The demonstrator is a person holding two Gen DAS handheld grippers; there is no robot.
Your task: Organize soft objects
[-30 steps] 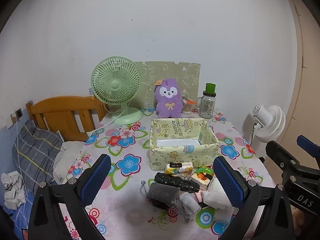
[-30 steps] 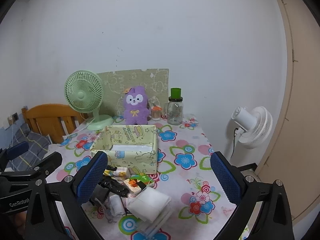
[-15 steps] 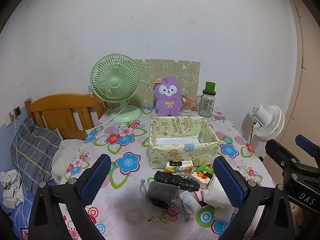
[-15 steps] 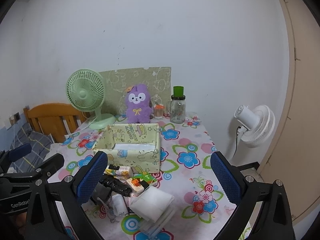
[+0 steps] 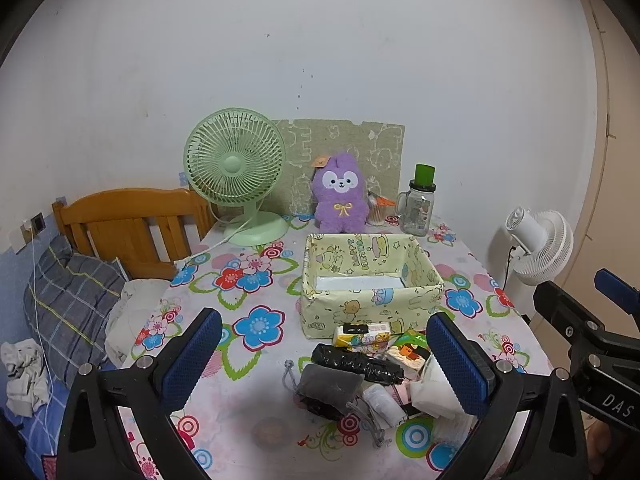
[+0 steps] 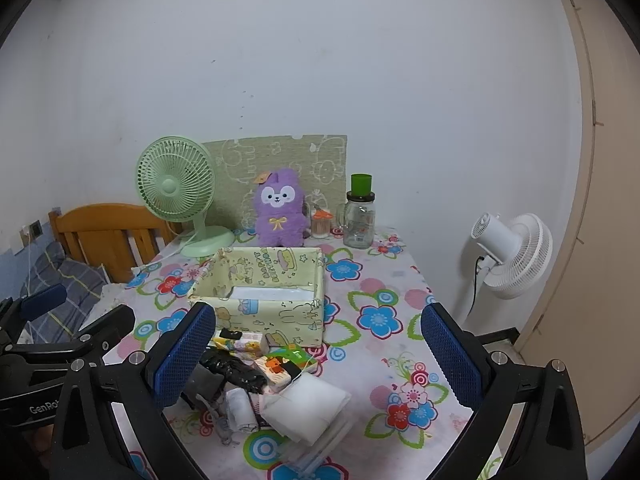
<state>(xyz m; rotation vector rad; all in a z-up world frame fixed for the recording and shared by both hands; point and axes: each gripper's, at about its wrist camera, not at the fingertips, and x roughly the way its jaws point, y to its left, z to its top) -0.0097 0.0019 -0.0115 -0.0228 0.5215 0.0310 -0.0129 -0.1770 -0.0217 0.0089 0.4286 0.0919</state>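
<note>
A pile of soft items lies on the flowered tablecloth near the front: a grey drawstring pouch (image 5: 328,386), a black crinkled bag (image 5: 356,364), a yellow tissue pack (image 5: 362,336), a white folded pad (image 6: 306,406) and a small white roll (image 6: 240,410). Behind them stands an open yellow cartoon-print box (image 5: 370,280) (image 6: 260,284). My left gripper (image 5: 320,360) is open and empty above the pile. My right gripper (image 6: 316,356) is open and empty, also above the pile.
At the table's back stand a green desk fan (image 5: 236,176), a purple plush (image 5: 340,196), a small toothpick jar (image 5: 376,212) and a glass jar with a green lid (image 5: 420,204). A white floor fan (image 6: 512,252) is right of the table. A wooden bed headboard (image 5: 132,224) is left.
Both views have drifted slightly, so the scene sits a little lower and nearer in frame. Nothing on the table has moved. Both grippers stay open.
</note>
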